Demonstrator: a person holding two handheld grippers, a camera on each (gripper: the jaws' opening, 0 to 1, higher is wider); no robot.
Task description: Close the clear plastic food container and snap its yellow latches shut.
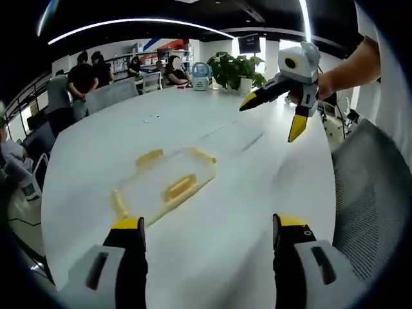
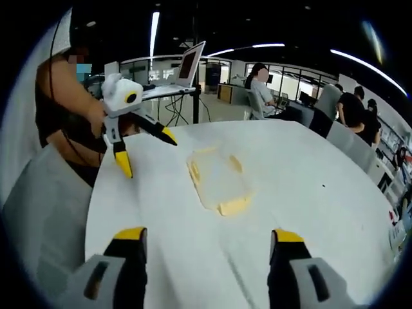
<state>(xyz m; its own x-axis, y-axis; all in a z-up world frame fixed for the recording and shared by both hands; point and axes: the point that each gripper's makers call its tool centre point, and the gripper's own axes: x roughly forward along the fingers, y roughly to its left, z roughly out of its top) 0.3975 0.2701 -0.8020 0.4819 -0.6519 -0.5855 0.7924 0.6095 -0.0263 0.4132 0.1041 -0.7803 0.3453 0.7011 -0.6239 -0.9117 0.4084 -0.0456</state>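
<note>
Office space, open-plan, with a big white table (image 1: pixel 257 193) and people sitting or standing at the far end near a potted plant (image 1: pixel 235 67). Going left to right in the left gripper view: the clear container (image 1: pixel 164 187) lay flat on the table, nearer the left side, with yellow latches (image 1: pixel 149 156) poking out around its edges. It looked like the lid was already resting on it, but with clear plastic I honestly couldn't tell. Nothing was touching it.

The left gripper (image 1: pixel 206 225) was held back from it, jaws spread wide and empty, lined up roughly toward the box, I'd guess so it could come down on a latch. Further right, the right gripper (image 1: pixel 277 112) hung in the air well above the table, jaws also wide apart and holding nothing.

In the right gripper view a laptop (image 2: pixel 187 64) stood on a stand behind the table, and the container sat mid-table between both tools, well apart from each.
</note>
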